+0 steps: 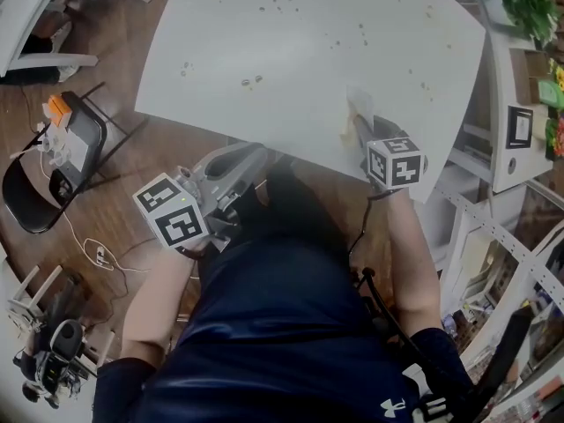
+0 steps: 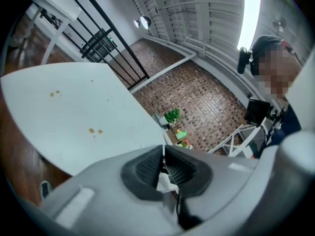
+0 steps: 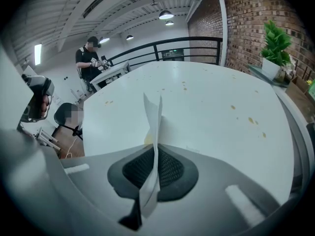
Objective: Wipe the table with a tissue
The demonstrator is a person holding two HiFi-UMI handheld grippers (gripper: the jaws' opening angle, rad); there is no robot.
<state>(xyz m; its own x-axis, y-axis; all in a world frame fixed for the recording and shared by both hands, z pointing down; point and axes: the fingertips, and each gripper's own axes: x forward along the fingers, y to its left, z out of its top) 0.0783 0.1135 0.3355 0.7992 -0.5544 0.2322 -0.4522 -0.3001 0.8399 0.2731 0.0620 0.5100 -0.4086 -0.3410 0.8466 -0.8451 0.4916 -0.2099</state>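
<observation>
The work surface was a large white table with a rounded edge [image 1: 291, 51], standing on a brown wooden floor [image 1: 115, 60]. Small brown stains [image 1: 251, 81] were scattered over the tabletop, in pairs and loose clusters. A red brick wall [image 3: 246, 18] and a green potted plant [image 3: 275, 41] stood beyond the table's right side. A black chair [image 1: 35, 192] stood on the floor well apart from the table, at the person's left.

Right gripper [image 3: 155, 168]: the jaws were closed on a thin white paper tissue [image 3: 153, 122]. The sheet was clamped edge-on between the two black ribbed pads [image 3: 172, 168] and stood up past the jaw tips as a narrow folded strip. In the head view this gripper [image 1: 359, 132] pointed steeply down over the table's near right part, just inside the edge, with the tissue [image 1: 355, 104] at its tip against the tabletop. A faint yellowish mark showed on the table at the tissue's foot. Whether the sheet pressed on the surface could not be told.

Left gripper [image 2: 163, 163]: the jaws were together, pad against pad, with nothing between them. In the head view it [image 1: 257, 154] was held almost level at the table's near edge, off the tabletop and apart from the tissue.
</observation>
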